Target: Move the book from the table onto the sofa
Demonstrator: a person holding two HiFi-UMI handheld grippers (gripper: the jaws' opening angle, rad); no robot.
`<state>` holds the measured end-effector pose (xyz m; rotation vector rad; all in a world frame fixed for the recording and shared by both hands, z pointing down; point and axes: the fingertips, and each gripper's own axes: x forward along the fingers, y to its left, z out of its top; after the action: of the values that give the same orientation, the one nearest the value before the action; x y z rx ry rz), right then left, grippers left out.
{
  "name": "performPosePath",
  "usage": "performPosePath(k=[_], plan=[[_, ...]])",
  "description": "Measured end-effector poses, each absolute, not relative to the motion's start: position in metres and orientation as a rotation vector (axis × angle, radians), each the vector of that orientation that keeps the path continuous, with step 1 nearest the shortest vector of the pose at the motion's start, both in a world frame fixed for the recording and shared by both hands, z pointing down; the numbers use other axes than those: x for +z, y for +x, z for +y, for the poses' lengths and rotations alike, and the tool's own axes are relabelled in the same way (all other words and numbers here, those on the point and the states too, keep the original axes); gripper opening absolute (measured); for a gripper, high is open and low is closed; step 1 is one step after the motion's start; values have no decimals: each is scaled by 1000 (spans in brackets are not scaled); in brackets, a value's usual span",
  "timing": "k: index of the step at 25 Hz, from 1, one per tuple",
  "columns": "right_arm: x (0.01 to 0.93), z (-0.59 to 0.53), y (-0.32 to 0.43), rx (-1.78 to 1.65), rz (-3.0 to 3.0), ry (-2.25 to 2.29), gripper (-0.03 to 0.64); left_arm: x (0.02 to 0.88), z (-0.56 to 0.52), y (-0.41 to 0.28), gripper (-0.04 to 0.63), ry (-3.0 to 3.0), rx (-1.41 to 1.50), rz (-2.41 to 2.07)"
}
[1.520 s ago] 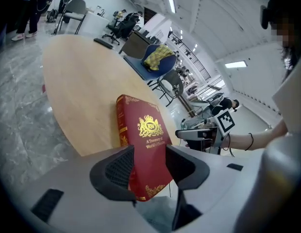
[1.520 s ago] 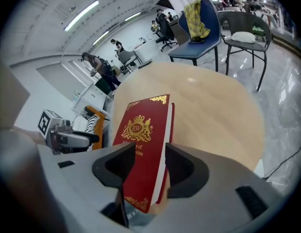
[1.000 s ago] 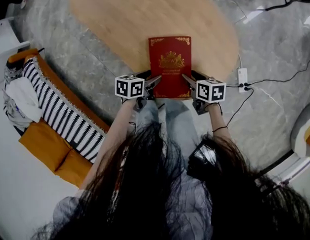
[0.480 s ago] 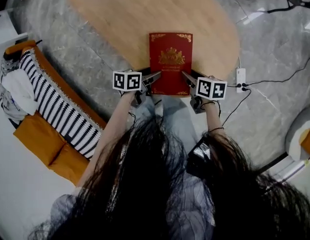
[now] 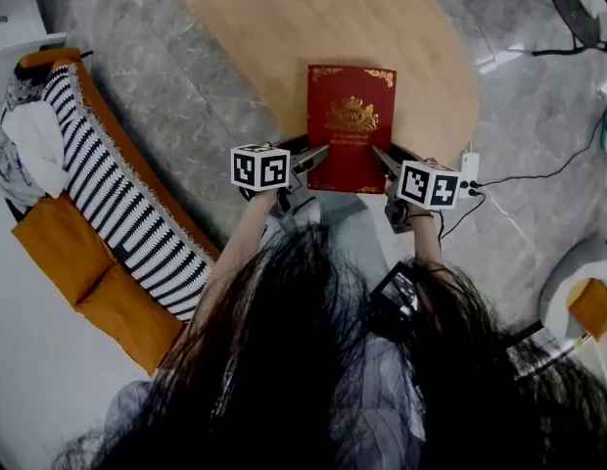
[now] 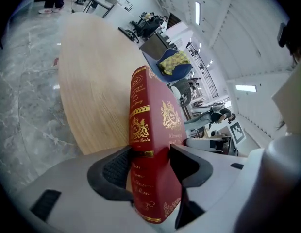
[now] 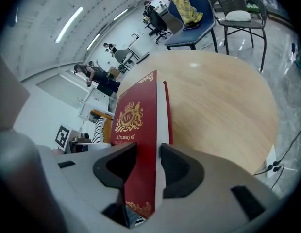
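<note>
At table [image 5: 284, 27] edge | left tongs [image 5: 315, 157] grip book [image 5: 350, 125] spine | right tongs [image 5: 384, 160], just closing, grip page edge

Closed red hardcover book [image 5: 350, 125] with gold crest, cover up, pinched at both near corners, over near edge of oval wooden counter [image 5: 284, 27].

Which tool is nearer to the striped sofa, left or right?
Left. The left tool grips the book at its edge toward the sofa. The right tool, whose jaws have just been closing on the book, holds the opposite edge, farther away.
</note>
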<state>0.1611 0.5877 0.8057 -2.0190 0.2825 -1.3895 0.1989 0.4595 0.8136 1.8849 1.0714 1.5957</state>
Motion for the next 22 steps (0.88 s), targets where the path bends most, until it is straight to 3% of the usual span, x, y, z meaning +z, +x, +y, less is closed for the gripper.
performPosePath(k=[11,22], plan=[[677,540,181,-1358,470,-2139,167,684,409,205,251,2000,1356,1076],[577,378,215,-1280,750,-2242,167,580,241,210,242,2154,1082,914]])
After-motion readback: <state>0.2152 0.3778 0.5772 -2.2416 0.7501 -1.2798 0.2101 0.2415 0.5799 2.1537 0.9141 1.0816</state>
